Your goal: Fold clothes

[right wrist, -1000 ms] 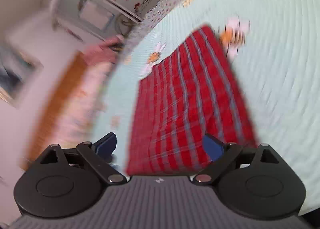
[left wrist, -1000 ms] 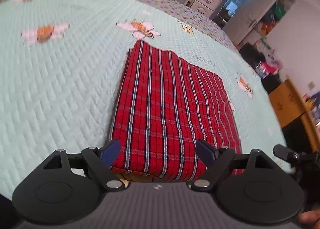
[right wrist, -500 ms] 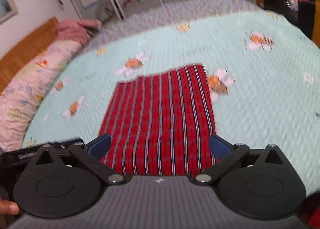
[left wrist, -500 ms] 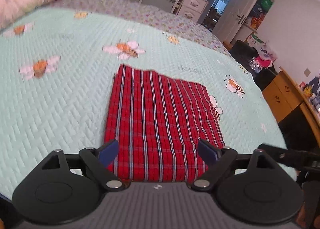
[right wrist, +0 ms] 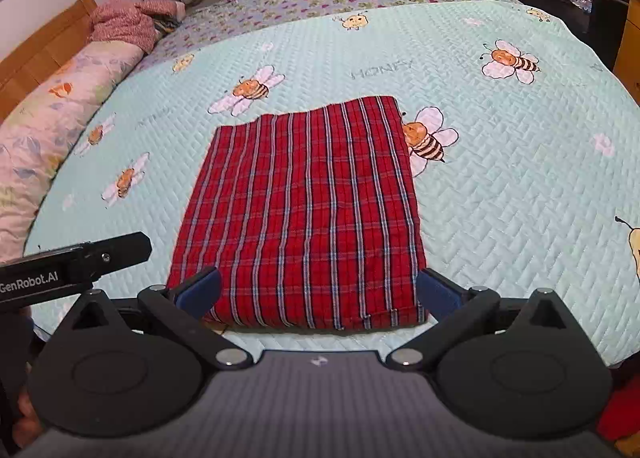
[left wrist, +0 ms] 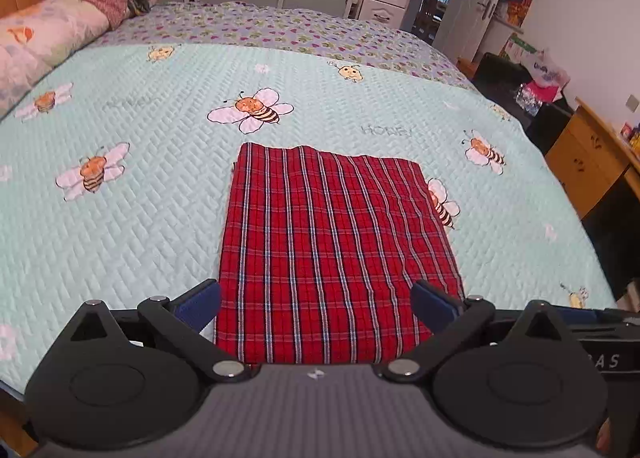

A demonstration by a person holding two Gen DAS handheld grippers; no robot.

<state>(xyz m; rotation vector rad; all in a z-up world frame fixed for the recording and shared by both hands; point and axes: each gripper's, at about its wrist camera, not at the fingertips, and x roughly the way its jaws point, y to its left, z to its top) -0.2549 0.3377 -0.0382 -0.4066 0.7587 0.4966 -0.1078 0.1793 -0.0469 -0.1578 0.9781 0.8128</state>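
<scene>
Left wrist view shows the left claw (left wrist: 316, 304) spread wide and empty, its blue fingers (left wrist: 200, 300) framing the lower centre of the frame, and directly ahead of it lies the red plaid garment (left wrist: 332, 250), already folded into a neat rectangle on the bed (left wrist: 140, 186). The rectangle runs lengthwise away from the claw, from its near short edge at the bottom of the frame toward the upper centre, where its far edge stops below a printed bee (left wrist: 252, 108). In the right wrist view the right claw (right wrist: 318, 294) is likewise wide open and holds nothing, and the same garment (right wrist: 308, 210) sits straight in front, near edge low in the frame just ahead of the fingers, long sides leaning slightly toward the upper right. That near edge looks thick, so several layers seem stacked there. Part of the left tool juts in at the lower left of this frame. Both claws stand at the same short end, neither touching the cloth as far as I can tell, and neither clearly nearer. Any further fold would probably carry the near edge away along the long axis, one claw per near corner; otherwise this piece looks finished.
</scene>
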